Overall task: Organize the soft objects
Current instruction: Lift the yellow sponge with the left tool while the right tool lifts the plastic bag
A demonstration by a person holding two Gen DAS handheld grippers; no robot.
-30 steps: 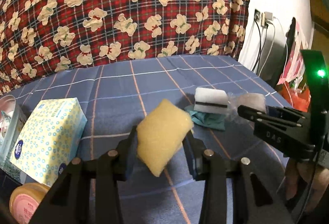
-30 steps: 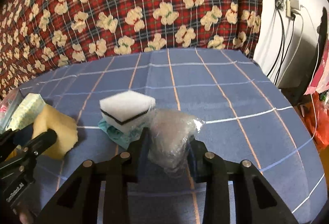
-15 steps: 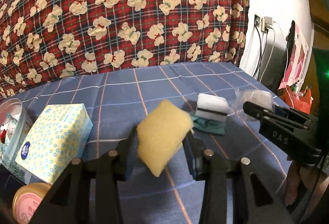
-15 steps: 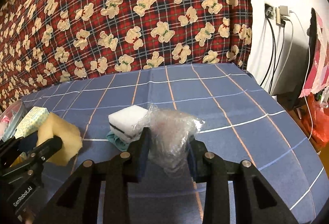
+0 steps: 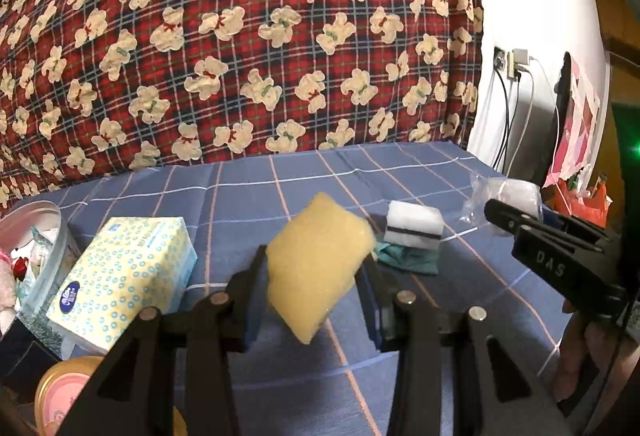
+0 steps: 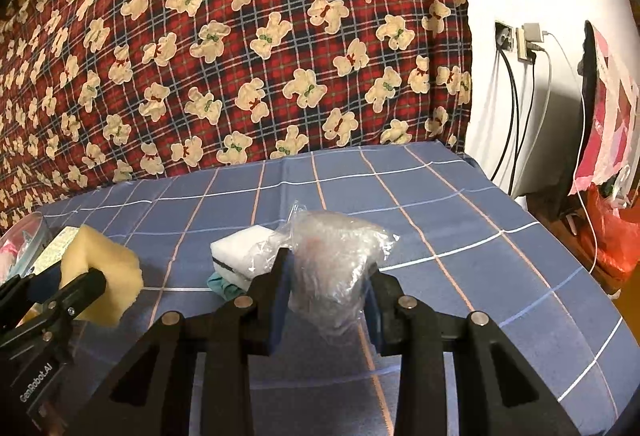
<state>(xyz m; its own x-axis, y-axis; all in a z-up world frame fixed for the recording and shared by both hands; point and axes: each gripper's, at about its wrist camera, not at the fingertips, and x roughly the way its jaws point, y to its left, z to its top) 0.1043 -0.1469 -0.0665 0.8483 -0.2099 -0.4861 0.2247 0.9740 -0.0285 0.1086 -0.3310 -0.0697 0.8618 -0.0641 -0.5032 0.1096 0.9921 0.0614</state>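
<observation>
The left tongs (image 5: 316, 300) are clenched on a yellow sponge (image 5: 318, 264), which sits tilted between the pads, clear of the blue sheet (image 5: 248, 196) below. The right tongs (image 6: 326, 302) are clamped on a crumpled clear bag (image 6: 332, 268) with something pale inside; what it is cannot be made out. Both soft things are held off the bed, probably so they can be carried to a sorting spot; which spot is not evident.

Ahead of the left tongs and to their right lies a white sponge (image 5: 414, 226) with a dark band, resting on a teal cloth (image 5: 408, 262). It is not gripped and looks like the next thing to sort.

The left view alone shows what lies left of those tongs: a tissue box (image 5: 124, 272), a round clear tub (image 5: 30, 260) with small items behind it, and a pink-lidded jar (image 5: 60, 396) nearest the camera. It also shows the right tongs from the side, the bag at their tip, and part of a hand (image 5: 580, 356) beneath. The right view shows the bag's grip squarely, and the white sponge just left of the bag.
</observation>
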